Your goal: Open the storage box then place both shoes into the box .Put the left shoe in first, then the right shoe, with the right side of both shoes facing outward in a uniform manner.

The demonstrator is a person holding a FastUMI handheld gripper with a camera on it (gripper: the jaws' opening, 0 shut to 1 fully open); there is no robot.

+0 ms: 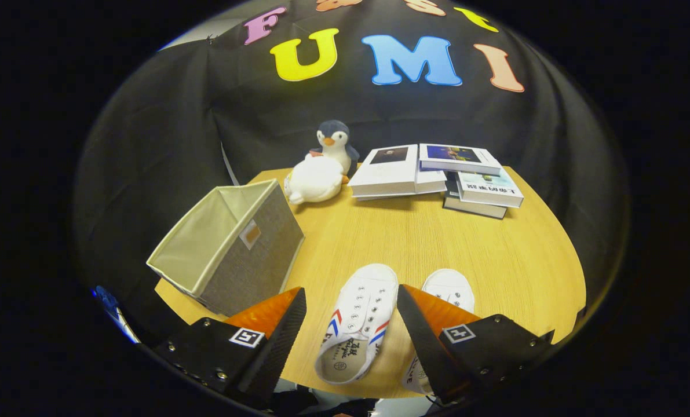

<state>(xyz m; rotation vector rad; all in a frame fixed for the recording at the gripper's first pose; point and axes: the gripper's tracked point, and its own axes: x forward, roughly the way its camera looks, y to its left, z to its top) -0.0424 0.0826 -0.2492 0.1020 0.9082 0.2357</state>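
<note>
White shoes [357, 321] lie beneath the open, empty gripper [351, 324].

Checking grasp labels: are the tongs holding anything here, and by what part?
Nothing is held. The tongs are open, with the left shoe lying on the table between the fingers, neither pressing on it. The other shoe lies beside it.

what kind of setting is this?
Likely a staged demo booth: black cloth wall behind a small wooden table with props, a storage box, books, plush penguin. Open gripper straddles one shoe.
</note>
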